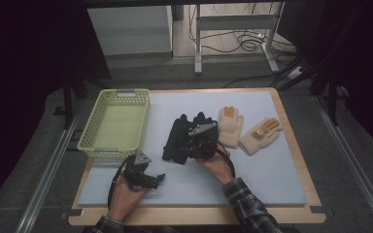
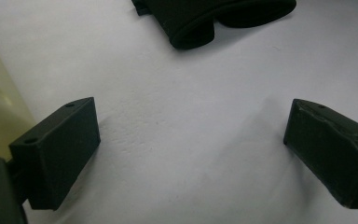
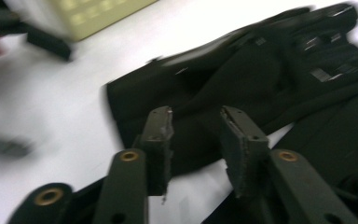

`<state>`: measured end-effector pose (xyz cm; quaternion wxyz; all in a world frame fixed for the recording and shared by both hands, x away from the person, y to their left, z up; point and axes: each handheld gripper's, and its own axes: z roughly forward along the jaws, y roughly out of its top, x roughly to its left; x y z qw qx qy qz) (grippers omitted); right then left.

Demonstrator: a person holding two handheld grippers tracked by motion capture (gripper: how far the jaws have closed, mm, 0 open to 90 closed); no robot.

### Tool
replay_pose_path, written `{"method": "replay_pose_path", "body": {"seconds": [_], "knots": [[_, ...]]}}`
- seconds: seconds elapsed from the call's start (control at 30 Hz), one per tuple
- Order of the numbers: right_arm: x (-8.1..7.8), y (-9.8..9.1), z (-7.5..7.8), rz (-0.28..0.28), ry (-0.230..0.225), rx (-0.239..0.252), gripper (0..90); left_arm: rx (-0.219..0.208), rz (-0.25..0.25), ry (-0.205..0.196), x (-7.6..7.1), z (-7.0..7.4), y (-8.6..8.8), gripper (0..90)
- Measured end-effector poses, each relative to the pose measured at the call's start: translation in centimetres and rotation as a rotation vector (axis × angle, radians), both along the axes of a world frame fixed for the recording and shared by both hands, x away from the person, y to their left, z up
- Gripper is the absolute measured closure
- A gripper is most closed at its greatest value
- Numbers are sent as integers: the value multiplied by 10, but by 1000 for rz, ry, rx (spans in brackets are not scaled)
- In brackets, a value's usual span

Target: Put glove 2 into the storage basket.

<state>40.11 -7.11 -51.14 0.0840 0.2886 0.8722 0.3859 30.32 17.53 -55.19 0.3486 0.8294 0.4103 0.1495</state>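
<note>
Your left tongs [image 1: 159, 177] idle wide open; right tongs [image 3: 196, 135], half-open over the black gloves [image 3: 261, 93], could pinch both layers.

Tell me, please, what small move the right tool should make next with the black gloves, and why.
Probably ease the right tool down and close it on the cuff of the nearer black glove. Its jaws stand apart just above that glove with nothing pinched between them. The yellow basket waits at the left, and the left tool rests open over bare mat.
</note>
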Motion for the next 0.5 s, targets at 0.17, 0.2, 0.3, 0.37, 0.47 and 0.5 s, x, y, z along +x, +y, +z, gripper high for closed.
{"method": "replay_pose_path", "body": {"seconds": [0.17,0.2,0.3,0.37,0.47,0.5], "knots": [[27,16,-2,-56,-50,-43,450,1,0,0,0,0,0,39],[32,19,-3,-65,-57,-42,428,0,-1,0,0,0,0,39],[46,27,-7,-98,-65,-45,324,-5,1,0,0,0,0,39],[50,31,-10,-101,-58,-54,292,-5,2,-1,0,0,0,39],[56,39,-19,-96,-13,-84,341,-5,3,0,0,0,0,39],[56,39,-19,-96,-13,-84,341,-5,3,0,0,0,0,39]]}}
